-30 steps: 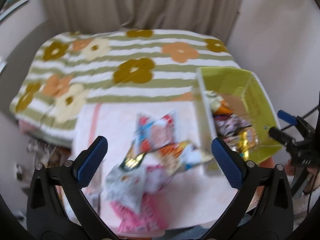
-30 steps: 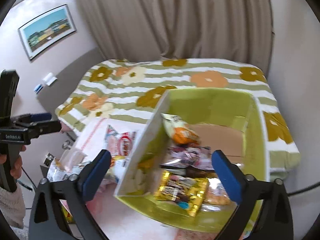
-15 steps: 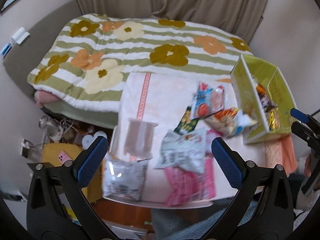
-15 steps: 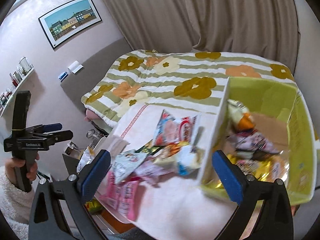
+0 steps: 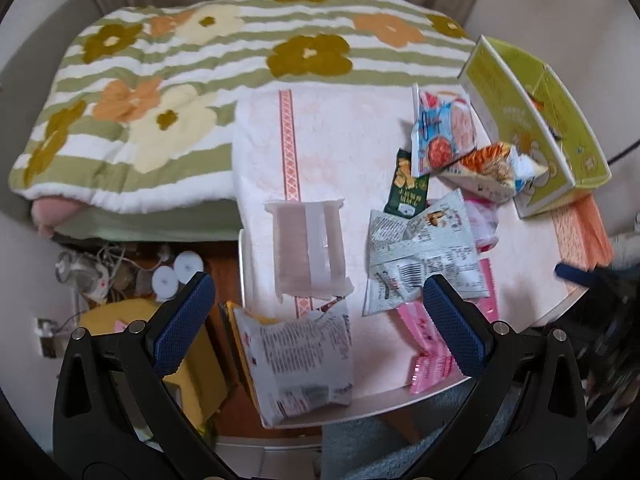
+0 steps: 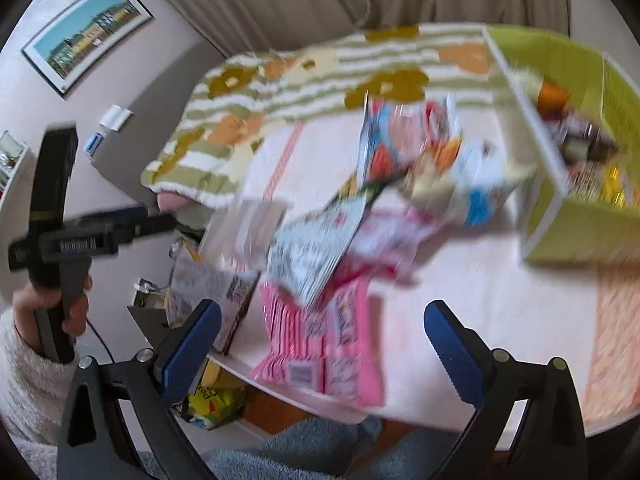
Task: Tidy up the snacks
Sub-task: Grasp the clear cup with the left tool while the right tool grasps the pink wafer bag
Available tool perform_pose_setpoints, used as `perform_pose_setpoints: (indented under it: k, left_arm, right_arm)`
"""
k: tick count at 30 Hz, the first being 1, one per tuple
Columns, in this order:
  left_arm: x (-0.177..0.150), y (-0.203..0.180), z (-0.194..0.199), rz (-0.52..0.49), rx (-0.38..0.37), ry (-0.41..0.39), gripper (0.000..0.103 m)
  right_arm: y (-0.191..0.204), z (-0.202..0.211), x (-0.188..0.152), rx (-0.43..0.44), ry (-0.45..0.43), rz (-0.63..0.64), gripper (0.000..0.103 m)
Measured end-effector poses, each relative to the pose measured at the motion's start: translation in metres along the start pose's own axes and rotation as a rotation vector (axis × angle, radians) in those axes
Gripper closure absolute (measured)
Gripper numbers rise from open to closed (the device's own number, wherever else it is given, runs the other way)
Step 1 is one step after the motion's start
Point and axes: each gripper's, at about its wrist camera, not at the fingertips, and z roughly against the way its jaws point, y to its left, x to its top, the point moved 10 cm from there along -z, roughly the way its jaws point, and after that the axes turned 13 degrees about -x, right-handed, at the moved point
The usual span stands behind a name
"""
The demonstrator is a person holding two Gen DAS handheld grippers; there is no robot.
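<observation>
Several snack packets lie on a pale pink table: a clear packet, a white packet at the near edge, a grey-white packet, a pink packet and a red-blue packet. A yellow-green box with snacks inside stands at the right, also in the right wrist view. My left gripper is open and empty above the white packet. My right gripper is open and empty above the pink packet.
A bed with a green striped flower blanket lies behind the table. Cables and a yellow item sit on the floor left of the table. The hand holding the left gripper shows in the right wrist view.
Both grippers have swung left, away from the box and toward the loose packets, and have come lower over the table's near edge. Both stay open.
</observation>
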Motion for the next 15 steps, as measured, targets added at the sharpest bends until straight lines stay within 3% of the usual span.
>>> perform_pose_setpoints:
  k: [6,15]
  left_arm:
    - [0.002,0.013,-0.04,-0.013,-0.031,0.064,0.001]
    - [0.002,0.025,-0.09,-0.017,-0.039,0.146,0.008]
  right_arm:
    - [0.018,-0.043,-0.032,-0.067,0.086,0.013,0.002]
    - [0.026,-0.084,-0.039,-0.152,0.107,0.058,0.002]
